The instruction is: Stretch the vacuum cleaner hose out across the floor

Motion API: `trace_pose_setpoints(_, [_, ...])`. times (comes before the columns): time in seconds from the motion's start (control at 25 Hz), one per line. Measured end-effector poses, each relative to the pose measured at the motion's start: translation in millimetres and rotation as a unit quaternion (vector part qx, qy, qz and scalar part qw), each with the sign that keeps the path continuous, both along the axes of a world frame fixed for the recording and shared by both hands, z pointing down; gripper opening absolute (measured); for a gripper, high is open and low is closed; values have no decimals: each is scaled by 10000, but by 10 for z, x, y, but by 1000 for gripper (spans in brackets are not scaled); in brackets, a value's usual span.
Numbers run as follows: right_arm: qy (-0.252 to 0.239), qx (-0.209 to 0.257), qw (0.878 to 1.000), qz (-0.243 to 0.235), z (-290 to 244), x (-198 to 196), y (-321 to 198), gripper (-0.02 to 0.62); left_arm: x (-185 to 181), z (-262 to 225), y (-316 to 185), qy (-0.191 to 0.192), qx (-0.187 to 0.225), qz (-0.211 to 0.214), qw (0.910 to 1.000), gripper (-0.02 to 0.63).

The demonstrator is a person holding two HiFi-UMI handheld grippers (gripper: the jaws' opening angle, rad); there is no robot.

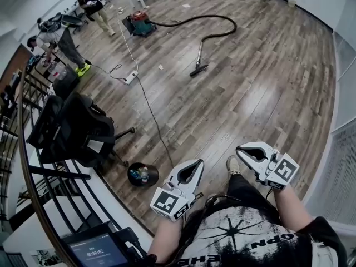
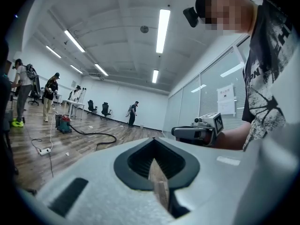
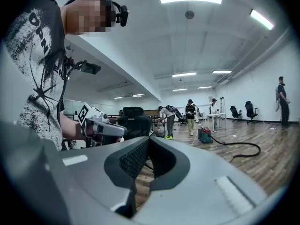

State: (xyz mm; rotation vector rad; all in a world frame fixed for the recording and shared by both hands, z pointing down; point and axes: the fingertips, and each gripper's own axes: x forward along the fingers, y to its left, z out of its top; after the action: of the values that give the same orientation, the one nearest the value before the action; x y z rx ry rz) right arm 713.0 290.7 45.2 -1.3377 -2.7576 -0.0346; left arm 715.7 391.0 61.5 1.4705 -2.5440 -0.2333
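The red and teal vacuum cleaner point(image 1: 139, 24) stands far across the wooden floor. Its black hose point(image 1: 219, 21) curls right, then runs back down to a metal wand point(image 1: 199, 52) and floor nozzle point(image 1: 198, 70). Both grippers are held close to my chest, far from the hose. My left gripper point(image 1: 199, 163) is shut with nothing in it, and my right gripper point(image 1: 239, 150) is likewise shut and empty. In the left gripper view the vacuum point(image 2: 63, 123) and hose point(image 2: 101, 136) lie beyond the shut left gripper point(image 2: 153, 142). The right gripper view shows the vacuum point(image 3: 205, 135) and hose point(image 3: 243, 149) beyond the shut right gripper point(image 3: 149, 140).
A black office chair point(image 1: 78, 129) stands at the left by a black railing point(image 1: 33, 166). A white power strip point(image 1: 131, 78) with a long cable point(image 1: 153, 115) crosses the floor. A black round object point(image 1: 143, 174) lies near my feet. Two people point(image 1: 61, 40) stand at the far left.
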Motion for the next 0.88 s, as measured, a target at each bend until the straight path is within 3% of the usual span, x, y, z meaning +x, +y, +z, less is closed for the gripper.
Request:
trace_pose_setpoints(0.24, [-40,-123,9994,-333,-143,-615,-208,6,-512,-135,-245,-1,-81,-300,9995,-3])
trace_pose_setpoints(0.52, [-179,-223,9970,-719,-336,-1535,-804,6,-1470,-307,-828,-32,-4,-702,9975,-3])
trace_pose_setpoints(0.88, [76,-478,9945,-931,-359,-2152,-1603,6,-2208,-476,-1593,-213,-214,-915,9953,-3])
